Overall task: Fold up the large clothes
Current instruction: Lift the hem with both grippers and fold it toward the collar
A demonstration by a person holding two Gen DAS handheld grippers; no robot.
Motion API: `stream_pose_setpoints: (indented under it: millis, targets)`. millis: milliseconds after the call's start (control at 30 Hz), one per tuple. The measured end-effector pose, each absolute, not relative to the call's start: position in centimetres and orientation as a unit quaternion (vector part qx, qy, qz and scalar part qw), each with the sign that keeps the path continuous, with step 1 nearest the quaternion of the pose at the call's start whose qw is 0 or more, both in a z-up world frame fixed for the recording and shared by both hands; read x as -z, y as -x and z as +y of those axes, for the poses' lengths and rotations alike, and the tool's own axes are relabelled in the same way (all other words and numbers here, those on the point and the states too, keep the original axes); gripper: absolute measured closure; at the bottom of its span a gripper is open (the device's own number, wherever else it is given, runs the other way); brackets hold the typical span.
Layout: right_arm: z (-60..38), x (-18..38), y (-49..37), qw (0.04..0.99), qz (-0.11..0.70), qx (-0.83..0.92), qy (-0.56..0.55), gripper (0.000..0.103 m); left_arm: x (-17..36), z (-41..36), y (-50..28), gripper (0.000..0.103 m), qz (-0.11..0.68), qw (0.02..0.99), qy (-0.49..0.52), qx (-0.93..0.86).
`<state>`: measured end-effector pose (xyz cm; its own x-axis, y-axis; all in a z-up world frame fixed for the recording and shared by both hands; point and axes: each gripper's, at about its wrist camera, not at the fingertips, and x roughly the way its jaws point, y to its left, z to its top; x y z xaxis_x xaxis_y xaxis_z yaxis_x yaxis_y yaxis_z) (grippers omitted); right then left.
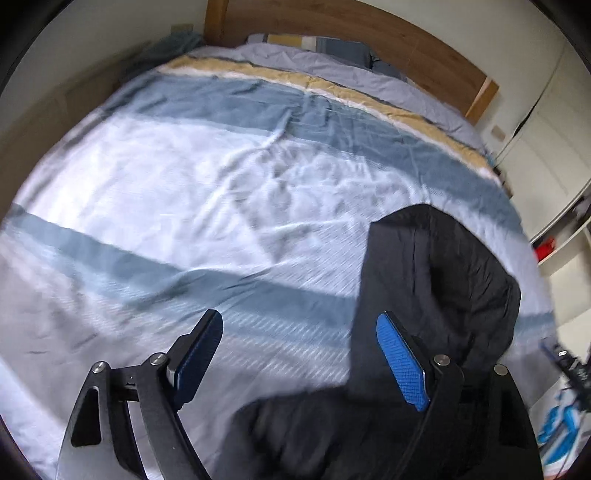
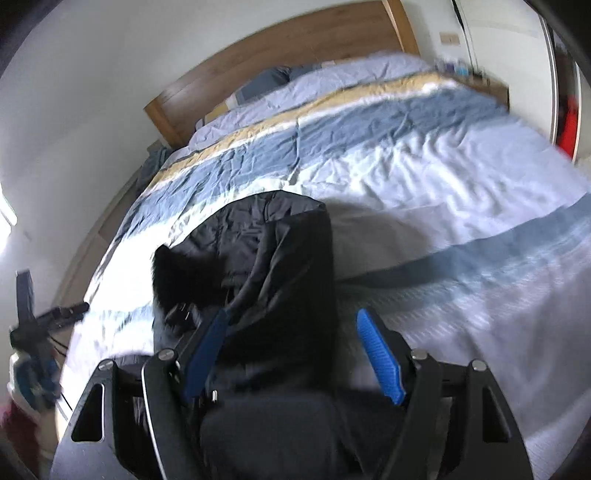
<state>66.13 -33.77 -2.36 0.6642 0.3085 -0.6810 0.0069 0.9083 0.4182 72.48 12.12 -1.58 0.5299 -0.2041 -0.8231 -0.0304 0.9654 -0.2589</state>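
A large black padded jacket (image 1: 439, 280) lies bunched on the striped bedspread (image 1: 207, 192), at the right in the left wrist view. My left gripper (image 1: 300, 317) hovers over the bed to the left of the jacket's upper part. Its blue pads (image 1: 400, 363) stand wide apart with nothing pressed between them, and a dark fold shows low between the fingers. In the right wrist view the jacket (image 2: 288, 258), with a black furry trim (image 2: 184, 273), stretches away beneath my right gripper (image 2: 293, 314). That gripper is open, and its right pad (image 2: 380, 356) is clear of the cloth.
The wooden headboard (image 1: 332, 26) and pillows (image 1: 325, 46) are at the far end of the bed. White wardrobe doors (image 1: 546, 122) stand on the right. A blurred dark object with blue parts (image 2: 33, 343) sits beyond the bed's left edge in the right wrist view.
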Motion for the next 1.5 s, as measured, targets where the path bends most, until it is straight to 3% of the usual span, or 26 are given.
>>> stream_pose_setpoints:
  millis: [400,500,533,667,767,800,833,900,1167,1500]
  targets:
    - [-33.3,8.7,-74.7,0.876,0.407,-0.105,-0.235,0.032,9.5,5.9,-79.3,0.020,0.495,0.838,0.176,0.147]
    - [-33.2,9.1,-75.7,0.876,0.408,-0.112,-0.232,0.039,10.7,5.0,-79.8,0.022,0.507,0.830,0.181,0.149]
    - [-33.1,9.2,-75.9,0.876,0.408,-0.116,-0.232,0.047,11.1,4.9,-80.1,0.027,0.515,0.825,0.181,0.145]
    - [-32.5,9.5,-77.2,0.874,0.413,-0.125,-0.224,0.060,12.3,3.2,-80.8,0.036,0.549,0.808,0.169,0.129]
    - [-31.9,9.3,-77.7,0.873,0.415,-0.128,-0.220,0.073,12.2,2.2,-80.8,0.064,0.557,0.809,0.149,0.118]
    - [-31.6,9.2,-77.7,0.874,0.415,-0.131,-0.217,0.081,12.1,2.0,-80.7,0.083,0.558,0.810,0.142,0.112]
    - [-31.2,8.9,-77.6,0.875,0.416,-0.132,-0.211,0.085,11.9,1.8,-80.5,0.090,0.559,0.810,0.137,0.109]
    - [-30.7,8.3,-77.1,0.876,0.418,-0.135,-0.201,0.088,11.1,1.7,-79.6,0.094,0.552,0.818,0.121,0.107]
    - [-30.2,3.7,-71.4,0.879,0.414,-0.159,-0.173,0.090,6.0,3.2,-72.8,0.096,0.522,0.838,0.110,0.118]
    - [-30.3,-1.5,-58.0,0.887,0.370,-0.212,-0.174,0.090,1.8,5.7,-58.9,0.097,0.488,0.849,0.115,0.165]
